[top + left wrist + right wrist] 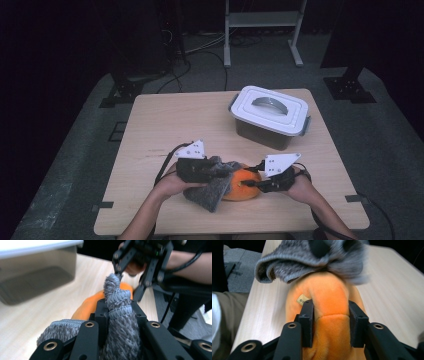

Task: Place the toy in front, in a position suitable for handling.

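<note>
At the near edge of the worktop (150,125), the left gripper (117,315) has its fingers clamped on a bunched grey sock (117,305). The right gripper (331,315) has its fingers pinched on an orange plush toy (329,297) (beneath the sock). If either hand pulls hard, the soft fabric may slip free.

Just in front of the lidded white box (270,116), 2 grippers meet: the left gripper (216,172) grips a grey cloth (212,187), the right gripper (254,182) pinches an orange plush (240,185).
</note>
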Available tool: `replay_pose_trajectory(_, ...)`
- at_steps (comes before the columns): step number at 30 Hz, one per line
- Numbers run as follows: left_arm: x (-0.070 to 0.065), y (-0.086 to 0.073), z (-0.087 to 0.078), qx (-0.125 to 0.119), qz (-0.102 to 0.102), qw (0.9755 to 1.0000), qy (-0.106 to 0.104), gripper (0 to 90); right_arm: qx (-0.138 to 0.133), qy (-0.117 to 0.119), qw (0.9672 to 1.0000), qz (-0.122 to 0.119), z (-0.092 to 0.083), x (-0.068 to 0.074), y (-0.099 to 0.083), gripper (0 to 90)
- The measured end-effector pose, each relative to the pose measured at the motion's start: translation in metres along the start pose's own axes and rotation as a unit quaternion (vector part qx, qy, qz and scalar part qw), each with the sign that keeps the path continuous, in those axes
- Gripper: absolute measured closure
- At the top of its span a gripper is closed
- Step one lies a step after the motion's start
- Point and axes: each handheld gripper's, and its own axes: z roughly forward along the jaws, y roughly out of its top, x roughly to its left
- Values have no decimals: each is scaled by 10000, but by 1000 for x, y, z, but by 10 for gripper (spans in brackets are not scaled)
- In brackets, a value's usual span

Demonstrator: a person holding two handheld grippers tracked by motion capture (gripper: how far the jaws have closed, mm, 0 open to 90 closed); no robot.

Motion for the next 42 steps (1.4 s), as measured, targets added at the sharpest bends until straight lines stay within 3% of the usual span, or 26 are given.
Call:
replay_pose_trajectory(2,0,3,1,66,96,9999,108,732,-8,148,9999,8,5,-2,-2,595)
replay_pose_trajectory(3,-1,2,5,263,193,9993,176,731,-30,180,9998,28,7,-1,-4,569)
replay_pose_trajectory(6,-1,-11,20,644,152,9977,122,732,-100,291,9987,414,6,-3,-10,437)
replay_pose_trajectory(8,-4,-21,26,565,7,9984,-94,733,-94,410,9959,800,0,-5,-13,359)
replay_pose_trajectory(10,-11,-24,29,557,86,9982,-219,734,-244,553,9899,1283,-7,-5,-14,306)
replay_pose_trajectory(13,-21,-21,30,658,322,9970,-252,733,-400,481,9887,1361,-16,-3,-16,285)
replay_pose_trajectory(16,-21,-17,26,599,318,9973,-291,732,103,487,9879,1469,-11,-1,-23,238)
replay_pose_trajectory(18,-19,-15,23,452,255,9983,-262,730,85,487,9868,1541,-7,0,-29,261)
replay_pose_trajectory(22,-15,-16,21,473,220,9985,-184,728,215,400,9925,1139,-3,0,-27,401)
replay_pose_trajectory(25,-15,-21,22,484,205,9985,-159,727,195,241,9967,745,4,1,-23,433)
replay_pose_trajectory(32,-15,-29,19,486,264,9984,-143,728,-62,402,9957,838,6,-2,-33,442)
replay_pose_trajectory(39,0,-60,-11,466,-192,9984,245,729,-111,412,9948,927,5,-3,-35,437)
replay_pose_trajectory(42,4,-60,-20,344,-282,9986,288,731,-64,400,9951,897,5,-3,-33,437)
